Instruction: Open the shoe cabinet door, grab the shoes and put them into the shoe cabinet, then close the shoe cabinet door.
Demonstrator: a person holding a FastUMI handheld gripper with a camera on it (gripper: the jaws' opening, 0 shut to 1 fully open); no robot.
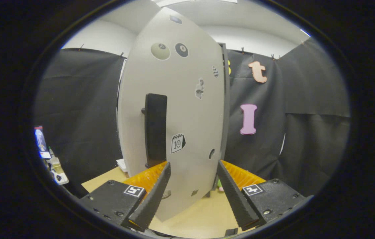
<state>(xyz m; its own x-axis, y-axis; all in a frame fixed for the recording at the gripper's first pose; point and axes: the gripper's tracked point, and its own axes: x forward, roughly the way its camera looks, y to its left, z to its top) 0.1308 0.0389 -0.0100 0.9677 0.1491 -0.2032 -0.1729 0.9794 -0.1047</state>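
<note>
Cabinet door (180, 109) stands just ahead of our gripper (194, 172), its dark handle (156, 129) above the left finger. Fingers spread apart, holding nothing. We read "10" on a calendar sticker (177, 143). Tan floor (204, 212) below.

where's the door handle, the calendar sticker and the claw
door handle (156, 129), gripper view, middle of the dark upright bar
calendar sticker (177, 143), gripper view, centre of the sticker beside the handle
claw (194, 172), gripper view, midway between its open fingertips, before the door
</note>
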